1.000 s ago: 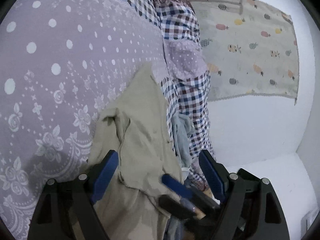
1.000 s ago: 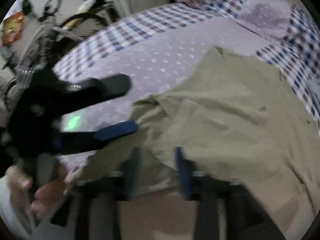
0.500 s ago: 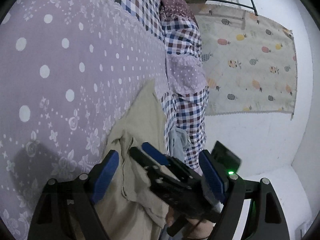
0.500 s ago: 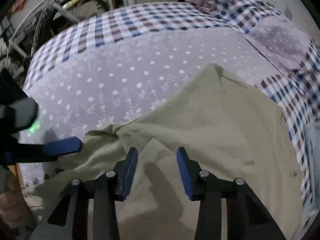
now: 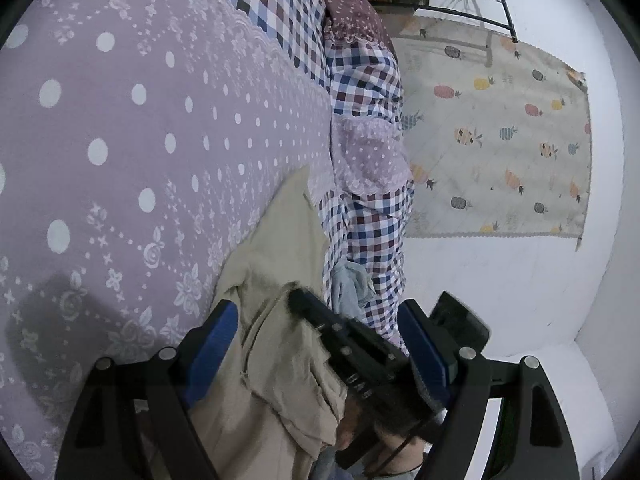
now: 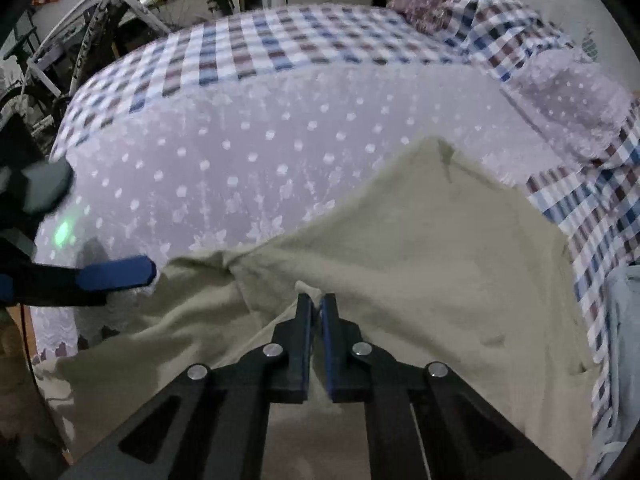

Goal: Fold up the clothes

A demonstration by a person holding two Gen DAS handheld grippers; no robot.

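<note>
Garment: a khaki garment [image 6: 432,248] lies spread on the bed, with one corner pointing toward the far checked end; in the left wrist view the same cloth [image 5: 276,360] is bunched and rumpled between the left fingers. What kind of garment it is cannot be told.

Bed cover: a lilac cover with white dots and flower print [image 6: 280,128] carries the garment; a blue, maroon and white checked cloth [image 6: 280,44] runs along its far end and down the right side.

Right claw [image 6: 317,308]: its two blue-padded fingers are pressed almost together, pinching a raised fold of the khaki cloth at the near edge of the garment.

Left claw [image 5: 320,336]: fingers spread wide apart, one blue pad over the lilac cover's edge of the garment, the other beside the checked drape; nothing is held between them. The black body of the right claw reaches in between these fingers.

Left claw seen from the right: one blue finger [image 6: 116,272] lies at the garment's left edge, just touching or just beside the cloth; which cannot be told.

Pale blue cloth [image 5: 352,284]: a small crumpled piece against the checked drape at the bed's side.

Floor: a play mat with pineapple prints [image 5: 500,136] lies on the white floor beside the bed.

Background: a bicycle [image 6: 104,16] stands behind the bed.
</note>
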